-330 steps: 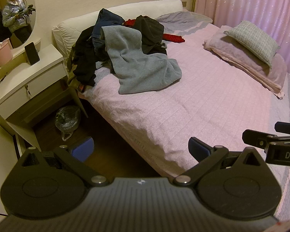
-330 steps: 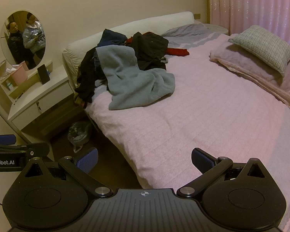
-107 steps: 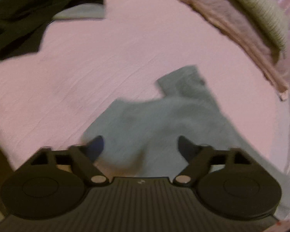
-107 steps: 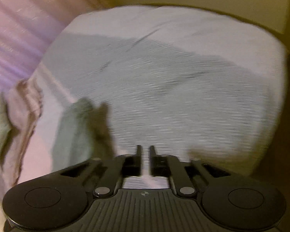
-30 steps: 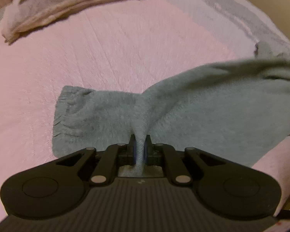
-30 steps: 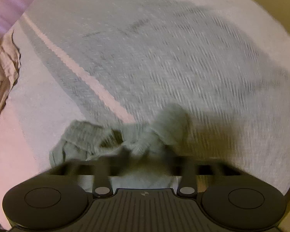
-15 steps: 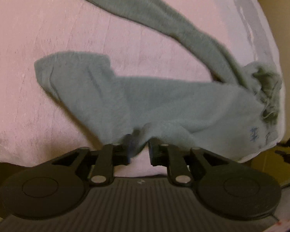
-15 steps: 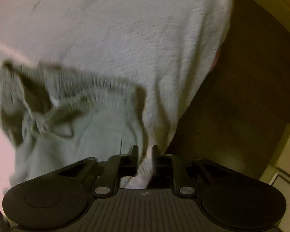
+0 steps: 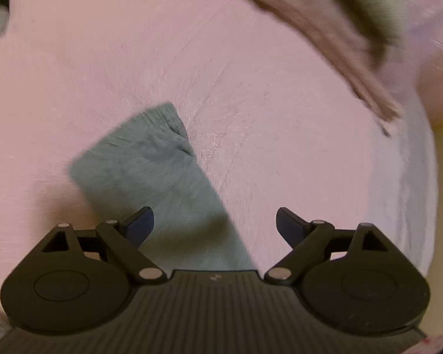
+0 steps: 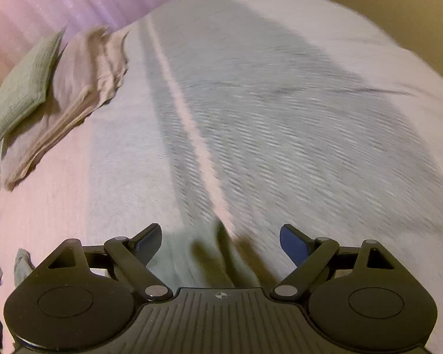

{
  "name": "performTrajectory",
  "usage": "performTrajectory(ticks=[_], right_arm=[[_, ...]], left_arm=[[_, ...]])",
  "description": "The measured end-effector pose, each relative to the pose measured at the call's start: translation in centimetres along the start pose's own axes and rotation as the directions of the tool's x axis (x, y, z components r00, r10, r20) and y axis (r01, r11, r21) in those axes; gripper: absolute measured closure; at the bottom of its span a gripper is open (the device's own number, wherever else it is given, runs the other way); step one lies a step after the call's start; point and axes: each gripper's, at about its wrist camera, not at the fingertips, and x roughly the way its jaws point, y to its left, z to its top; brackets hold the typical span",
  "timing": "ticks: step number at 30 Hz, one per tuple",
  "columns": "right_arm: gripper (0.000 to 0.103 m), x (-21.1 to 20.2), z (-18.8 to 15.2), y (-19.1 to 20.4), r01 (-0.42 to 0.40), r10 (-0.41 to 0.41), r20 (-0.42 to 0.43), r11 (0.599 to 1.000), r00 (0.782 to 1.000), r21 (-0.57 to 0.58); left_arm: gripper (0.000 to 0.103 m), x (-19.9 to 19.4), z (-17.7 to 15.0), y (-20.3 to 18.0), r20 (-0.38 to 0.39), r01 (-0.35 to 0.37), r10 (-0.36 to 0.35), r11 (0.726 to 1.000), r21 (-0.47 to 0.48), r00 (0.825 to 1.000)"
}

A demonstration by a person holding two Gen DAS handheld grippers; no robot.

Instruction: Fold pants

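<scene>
Between our left gripper's point(image 9: 215, 226) opening jaws lies a grey-green leg of the pants point(image 9: 150, 174), flat on the pink bedspread point(image 9: 251, 103), touching neither pad. Our right gripper point(image 10: 220, 244) opens over grey-striped bedding point(image 10: 280, 118), gripping nothing.

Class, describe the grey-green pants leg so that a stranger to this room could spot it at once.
Start at the pink bedspread. Near the camera, a flat strip of cloth runs up and left from between the fingers of the opening left claw: the pants leg. Only it is grey-green; the blankets lie folded far off.
</scene>
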Motion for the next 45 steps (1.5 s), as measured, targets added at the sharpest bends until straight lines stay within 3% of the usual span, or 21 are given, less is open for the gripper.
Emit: performTrajectory(ticks=[3, 6, 8, 10, 13, 16, 18, 19, 20, 22, 25, 26, 27, 28, 30, 32, 34, 35, 38, 41, 45], right_arm=[[0.018, 4.8, 1.4, 1.2, -0.004, -0.005, -0.076, 0.993, 0.997, -0.117], [0.018, 8.0, 0.7, 1.7, -0.025, -0.021, -0.209, 0.976, 0.978, -0.217], [0.018, 7.8, 0.2, 1.5, -0.071, 0.017, -0.236, 0.972, 0.972, -0.223], [0.018, 6.0, 0.0, 0.7, -0.114, 0.071, -0.215, 0.974, 0.974, -0.194], [0.018, 3.5, -0.2, -0.7, -0.141, 0.114, -0.19, 0.981, 0.975, -0.135], [0.016, 2.5, -0.6, -0.6, -0.167, 0.149, -0.159, 0.98, 0.976, -0.105], [0.016, 4.2, -0.5, 0.3, -0.117, 0.094, -0.157, 0.983, 0.983, -0.144], [0.021, 5.6, -0.4, 0.6, -0.079, 0.053, -0.172, 0.986, 0.984, -0.148], [0.057, 6.3, -0.7, 1.0, -0.049, 0.02, -0.195, 0.988, 0.981, -0.145], [0.064, 7.3, 0.6, 0.5, -0.012, -0.004, -0.198, 0.997, 0.98, -0.08], [0.07, 3.6, 3.4, -0.6, -0.028, 0.026, -0.042, 0.999, 0.999, -0.039], [0.101, 1.5, 4.4, -1.3, -0.037, 0.037, 0.017, 0.999, 0.999, -0.001], [0.103, -0.9, 5.5, -2.1, -0.037, 0.033, 0.105, 0.999, 0.994, 0.028], [0.103, -3.8, 6.6, -3.2, -0.042, 0.024, 0.217, 0.996, 0.976, 0.078], [0.103, -9.6, 9.3, -5.7, -0.109, 0.026, 0.421, 0.978, 0.907, 0.175], [0.103, -12.1, 11.7, -6.8, -0.167, 0.062, 0.461, 0.967, 0.885, 0.191], [0.103, -12.1, 12.5, -7.1, -0.174, 0.062, 0.441, 0.96, 0.895, 0.217], [0.098, -11.2, 12.3, -6.7, -0.142, 0.051, 0.395, 0.969, 0.917, 0.204], [0.026, -6.1, 9.7, -6.3, -0.112, 0.073, 0.2, 0.975, 0.977, 0.192], [0.026, -0.2, 6.4, -6.6, -0.119, 0.119, 0.016, 0.969, 0.993, 0.218], [0.026, 6.4, 5.0, -6.9, -0.062, 0.084, -0.095, 0.974, 0.992, 0.216]], left_arm=[[0.015, 4.8, 0.7, -1.3, -0.049, -0.101, 0.103, 0.994, 0.049, 0.993], [0.019, 7.8, -0.3, -1.9, -0.08, -0.22, 0.233, 0.965, 0.141, 0.969], [0.046, 7.4, -1.4, -2.5, -0.048, -0.255, 0.275, 0.933, 0.255, 0.96], [0.067, 5.9, -2.2, -1.6, -0.049, -0.227, 0.252, 0.929, 0.293, 0.967], [0.088, 3.0, -3.0, 2.0, -0.095, -0.121, 0.136, 0.981, 0.152, 0.986], [0.093, 0.6, -4.7, 4.5, -0.073, -0.088, 0.095, 0.992, 0.095, 0.993], [0.093, 0.1, -5.7, 5.5, -0.048, -0.08, 0.085, 0.993, 0.09, 0.995], [0.093, -0.1, -5.8, 5.3, -0.039, -0.077, 0.081, 0.993, 0.092, 0.996], [0.094, -0.1, -5.5, 5.2, -0.032, -0.075, 0.078, 0.992, 0.099, 0.996], [0.094, -0.6, -4.8, 3.3, 0.017, -0.05, 0.048, 0.99, 0.132, 0.999], [0.094, -2.9, -2.1, -0.7, 0.115, 0.022, -0.049, 0.974, 0.225, 0.992], [0.094, -4.0, -1.3, -2.1, 0.145, 0.053, -0.092, 0.965, 0.256, 0.985], [0.094, -5.5, -0.3, -3.8, 0.196, 0.072, -0.135, 0.952, 0.298, 0.971], [0.094, -6.6, 0.4, -4.9, 0.231, 0.088, -0.17, 0.941, 0.328, 0.958], [0.094, -8.7, 2.0, -7.3, 0.272, 0.153, -0.27, 0.911, 0.384, 0.924], [0.094, -9.3, 3.1, -9.4, 0.289, 0.173, -0.322, 0.881, 0.441, 0.902], [0.094, -8.6, 3.7, -10.5, 0.296, 0.166, -0.321, 0.879, 0.447, 0.9], [0.094, -7.9, 4.0, -10.2, 0.292, 0.164, -0.311, 0.886, 0.434, 0.905], [0.095, -5.0, 3.4, -7.4, 0.286, 0.114, -0.231, 0.921, 0.372, 0.93], [0.094, -2.6, 2.7, -3.7, 0.253, 0.066, -0.146, 0.952, 0.299, 0.956], [0.094, 0.6, 0.7, 1.8, 0.214, 0.034, -0.074, 0.983, 0.182, 0.974]])
